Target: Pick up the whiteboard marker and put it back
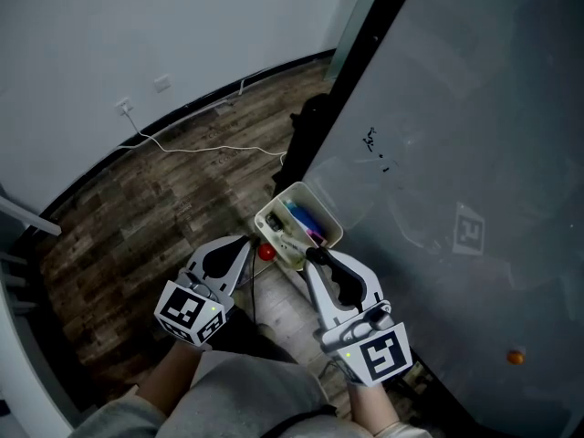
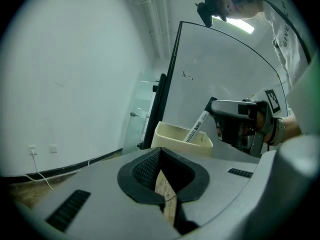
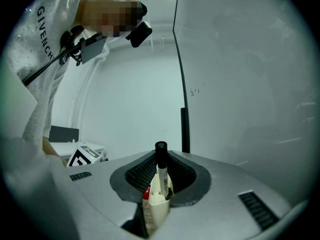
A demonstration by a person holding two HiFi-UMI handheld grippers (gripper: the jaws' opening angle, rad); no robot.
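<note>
Close against a whiteboard, head camera steeply down. Set against the board: a cream holder, open-topped, a blue and a pink pen lying inside.

Right gripper: jaws closed onto the whiteboard marker, pads pressing both sides of the white barrel. Black cap end up, clear above the pads. Lower end dipped into the holder's mouth. Tilted rather than upright, as seen from the left gripper view.

Left gripper: just beside the holder on the floor side, apart from it, aimed at its wall. Jaws drawn together, only a thin sliver of floor visible between the pads, nothing gripped.

Small red round thing low beside the holder, between the two grippers' tips. Possibly a cap or a magnet, too small to tell.

On the board: a few faint black pen marks, a pale square marker, an orange dot towards the lower right.

Below: dark wood-plank floor, a white cable trailing across it from a wall socket.
</note>
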